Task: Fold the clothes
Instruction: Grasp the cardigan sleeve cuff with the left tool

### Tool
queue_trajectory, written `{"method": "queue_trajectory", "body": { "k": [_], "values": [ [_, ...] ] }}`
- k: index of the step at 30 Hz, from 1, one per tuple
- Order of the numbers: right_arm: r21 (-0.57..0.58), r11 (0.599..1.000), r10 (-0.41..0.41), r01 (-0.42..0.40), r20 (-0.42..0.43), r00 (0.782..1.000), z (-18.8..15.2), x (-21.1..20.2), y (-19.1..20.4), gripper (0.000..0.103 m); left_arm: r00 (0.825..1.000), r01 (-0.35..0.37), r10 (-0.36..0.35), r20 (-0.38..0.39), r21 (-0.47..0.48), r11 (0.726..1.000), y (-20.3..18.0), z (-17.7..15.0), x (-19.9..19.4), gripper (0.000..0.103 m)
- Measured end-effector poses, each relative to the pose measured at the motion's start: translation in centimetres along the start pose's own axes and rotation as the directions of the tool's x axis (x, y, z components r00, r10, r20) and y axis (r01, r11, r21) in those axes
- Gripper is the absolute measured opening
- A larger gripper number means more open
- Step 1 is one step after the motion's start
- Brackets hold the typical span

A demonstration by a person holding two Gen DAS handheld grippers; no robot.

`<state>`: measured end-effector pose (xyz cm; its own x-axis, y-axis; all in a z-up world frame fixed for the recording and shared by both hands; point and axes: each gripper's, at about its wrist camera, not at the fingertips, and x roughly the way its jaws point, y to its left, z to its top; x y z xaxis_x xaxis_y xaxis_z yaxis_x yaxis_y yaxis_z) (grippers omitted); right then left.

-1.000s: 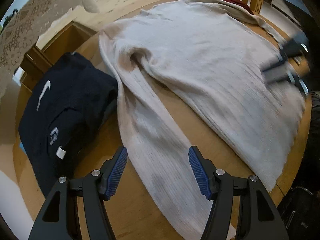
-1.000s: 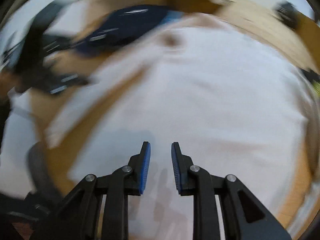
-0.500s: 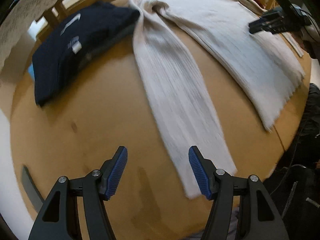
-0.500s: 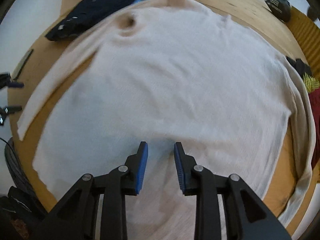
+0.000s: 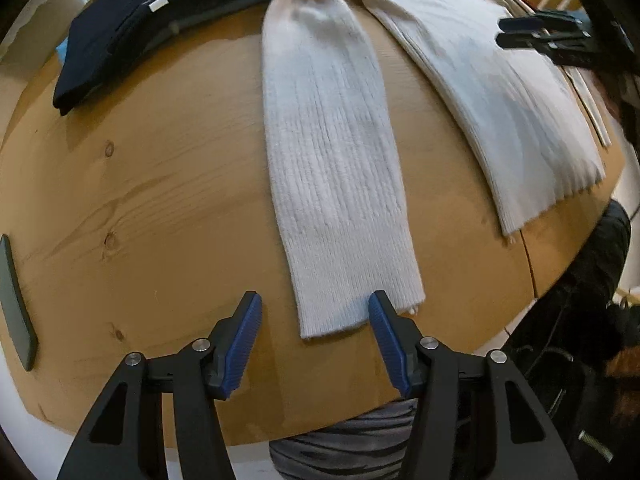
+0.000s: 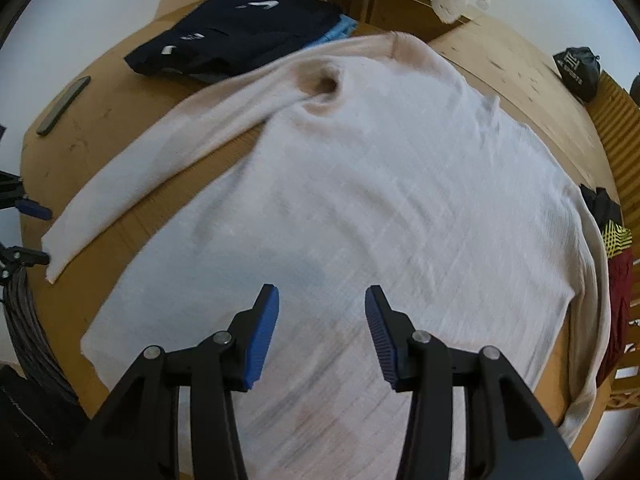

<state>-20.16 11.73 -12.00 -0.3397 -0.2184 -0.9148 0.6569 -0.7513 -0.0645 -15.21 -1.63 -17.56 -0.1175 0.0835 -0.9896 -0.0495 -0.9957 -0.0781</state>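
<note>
A: Two garments on the round wooden table (image 5: 132,184). Cream ribbed knit sweater (image 6: 360,200) lies spread flat, body open, no fold in it that I can see. One long sleeve (image 5: 332,168) runs straight out from the shoulder toward the table edge, cuff end near the rim.

B: And the dark one?

A: Navy blue garment with white logo (image 5: 160,16) sits as a compact folded stack at the far side, just beside the sweater's shoulder. That one lies as the task wants it.

B: Grippers?

A: Left gripper (image 5: 314,332) has its jaws wide apart, holding nothing, with the sleeve cuff lying between the blue pads. Right gripper (image 6: 318,328) is likewise spread, nothing gripped, poised over the sweater's lower body near the hem.

B: So how far along?

A: Judging by layout: navy piece folded, cream sweater wholly unfolded. Sleeves and body all remain to be folded. More clothes, dark and red, show at the far edge by the wooden slats (image 6: 618,128), too small to judge.
</note>
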Motion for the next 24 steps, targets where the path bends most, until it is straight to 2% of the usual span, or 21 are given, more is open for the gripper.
{"method": "queue_trajectory", "body": {
  "k": [7, 10, 11, 15, 17, 20, 24],
  "values": [
    [-0.025, 0.999, 0.021, -0.02, 0.025, 0.999, 0.6, 1.6, -1.1, 0.048, 0.998, -0.002, -0.001, -0.066, -0.044, 0.999, -0.1, 0.6, 0.1, 0.036],
    [-0.021, 0.999, 0.037, -0.036, 0.031, 0.999, 0.5, 1.6, -1.4, 0.048, 0.996, -0.003, 0.001, -0.093, -0.03, 1.0, -0.7, 0.8, 0.2, 0.018],
    [-0.016, 0.999, 0.047, -0.046, 0.032, 0.998, 0.5, 1.6, -1.5, 0.048, 0.995, -0.002, 0.0, -0.098, -0.021, 1.0, -1.0, 0.8, 0.2, 0.007],
    [0.002, 0.998, 0.063, -0.063, 0.042, 0.997, 0.9, 1.0, -2.3, 0.048, 0.995, -0.012, 0.016, -0.1, 0.038, 0.999, -2.0, 0.7, 0.2, 0.006],
    [0.01, 0.998, 0.066, -0.067, 0.045, 0.997, 1.8, 0.6, -3.0, 0.048, 0.996, 0.021, -0.021, -0.09, 0.005, 1.0, -1.4, 0.4, 0.1, 0.006],
    [0.057, 0.992, 0.107, -0.11, 0.058, 0.993, 4.9, 0.0, -4.5, 0.048, 0.997, 0.059, -0.059, -0.04, -0.012, 0.998, -0.8, -0.3, -0.6, 0.006],
    [0.138, 0.972, 0.186, -0.192, 0.055, 0.981, 11.2, 0.6, -6.2, 0.048, 0.99, 0.123, -0.121, 0.074, -0.031, 0.992, 0.1, -0.9, -2.9, 0.006]
  ]
}}
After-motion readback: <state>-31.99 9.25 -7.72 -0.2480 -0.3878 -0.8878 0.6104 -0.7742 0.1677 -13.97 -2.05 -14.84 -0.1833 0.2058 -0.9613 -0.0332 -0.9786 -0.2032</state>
